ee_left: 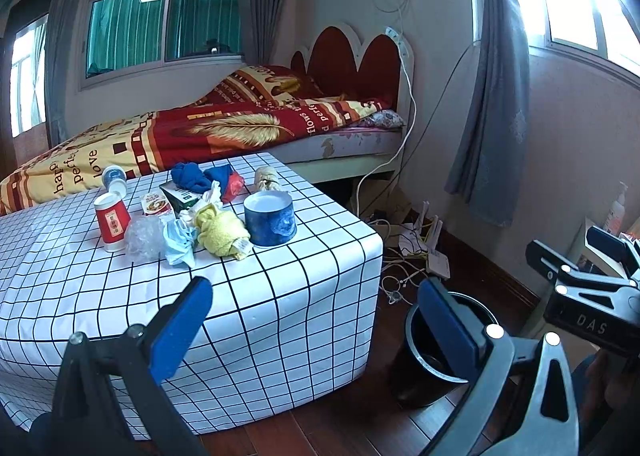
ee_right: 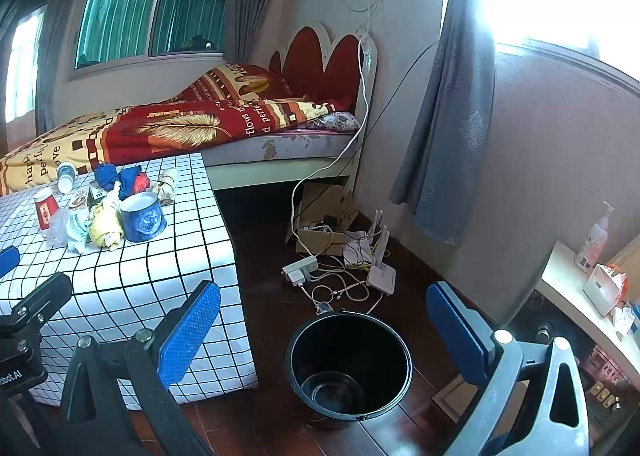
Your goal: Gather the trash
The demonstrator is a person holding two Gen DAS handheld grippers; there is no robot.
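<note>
Two grippers: both spread wide with nothing between the blue pads, held back from the low surface [ee_left: 280, 296] with the grid-pattern cloth.
Left gripper [ee_left: 316, 320]: jaws fully apart, empty, aimed over the near right corner of the surface.
Red paper cup [ee_left: 112, 221]: upright at the left end of the pile; a white-and-blue cup [ee_left: 114, 179] lies tipped over behind it.
Clear crumpled plastic [ee_left: 145, 236]: just beside the red cup, touching the pale blue face mask [ee_left: 180, 242].
Yellow cloth wad [ee_left: 222, 232]: near the front of the pile, against the blue round tub [ee_left: 270, 217].
Blue round tub: upright, open top, at the right edge of the pile; an easy outer target.
Black bin [ee_right: 348, 366]: on the wood floor right of the surface, open and apparently empty.
Right gripper [ee_right: 324, 332]: wide apart, empty, hanging above the bin's near rim.
Step in hand: judged to be the first pick, nothing collected yet.
Doing it well: take an outer piece first, the yellow wad or the mask, and close on it alone so neighbours are not dragged off the edge; carry it fully over the bin mouth before releasing.
Risk: the light cups may topple or roll if brushed.
</note>
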